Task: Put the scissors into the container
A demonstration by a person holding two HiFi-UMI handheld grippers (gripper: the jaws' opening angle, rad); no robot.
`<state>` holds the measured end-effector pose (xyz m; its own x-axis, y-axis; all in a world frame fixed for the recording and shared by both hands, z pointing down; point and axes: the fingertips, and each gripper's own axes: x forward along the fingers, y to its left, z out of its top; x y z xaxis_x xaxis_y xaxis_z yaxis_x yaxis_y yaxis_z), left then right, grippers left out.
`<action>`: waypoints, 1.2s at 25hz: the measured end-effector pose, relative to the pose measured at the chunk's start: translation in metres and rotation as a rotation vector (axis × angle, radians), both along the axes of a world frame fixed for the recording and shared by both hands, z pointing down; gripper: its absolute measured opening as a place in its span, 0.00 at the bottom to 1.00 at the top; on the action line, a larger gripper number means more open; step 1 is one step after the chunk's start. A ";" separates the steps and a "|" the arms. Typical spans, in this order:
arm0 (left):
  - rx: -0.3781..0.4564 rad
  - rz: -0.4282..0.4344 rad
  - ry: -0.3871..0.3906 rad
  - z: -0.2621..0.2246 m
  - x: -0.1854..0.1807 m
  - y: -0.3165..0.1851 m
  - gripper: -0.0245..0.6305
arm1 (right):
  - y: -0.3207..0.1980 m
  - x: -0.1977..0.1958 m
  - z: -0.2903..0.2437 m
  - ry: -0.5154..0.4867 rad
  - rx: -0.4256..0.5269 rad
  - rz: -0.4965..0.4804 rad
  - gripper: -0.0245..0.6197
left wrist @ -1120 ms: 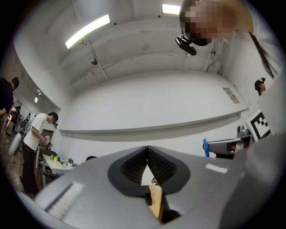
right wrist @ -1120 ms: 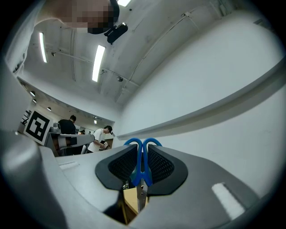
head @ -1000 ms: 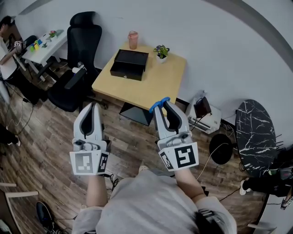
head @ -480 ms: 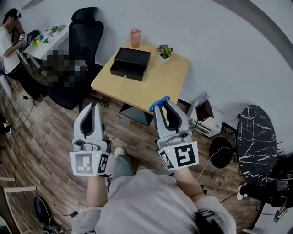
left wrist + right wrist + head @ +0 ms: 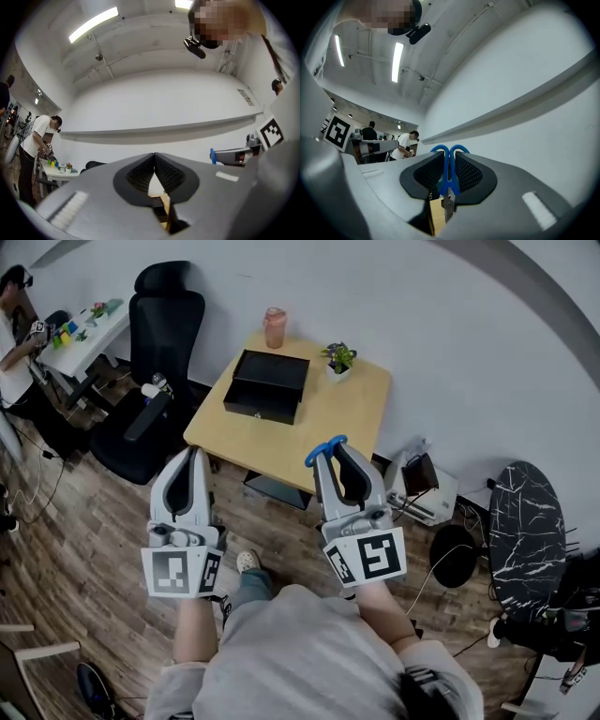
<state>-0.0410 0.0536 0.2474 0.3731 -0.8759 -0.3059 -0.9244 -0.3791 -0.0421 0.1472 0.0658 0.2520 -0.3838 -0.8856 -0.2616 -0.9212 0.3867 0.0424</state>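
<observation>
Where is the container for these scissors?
Look at the light wooden square table against the white wall. On its far left part lies a black rectangular open-topped box. It is the only dark, flat, wide thing there: the pink tumbler behind it and the small potted plant in a white pot to its right are upright and small.

I see a wooden table (image 5: 352, 413) against the white wall (image 5: 441, 324). A pink cup (image 5: 274, 326) stands at its far edge, and a small potted plant (image 5: 338, 359) sits near its far right corner. A black office chair (image 5: 159, 343) stands just left of it on the plank floor (image 5: 84, 531). Farther left, a person (image 5: 11, 343) leans over a white desk (image 5: 89, 334) with small coloured bits on it. On my right is a round black marble table (image 5: 523, 521).
</observation>
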 end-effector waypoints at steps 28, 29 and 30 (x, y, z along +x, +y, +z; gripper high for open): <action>0.024 0.124 -0.023 -0.004 -0.091 -0.173 0.13 | -0.151 -0.088 -0.005 -0.022 0.011 0.147 0.15; 0.024 0.129 -0.023 -0.003 -0.093 -0.175 0.13 | -0.152 -0.090 -0.004 -0.020 0.009 0.151 0.15; 0.022 0.132 -0.020 -0.002 -0.095 -0.177 0.13 | -0.154 -0.093 -0.004 -0.015 0.007 0.155 0.15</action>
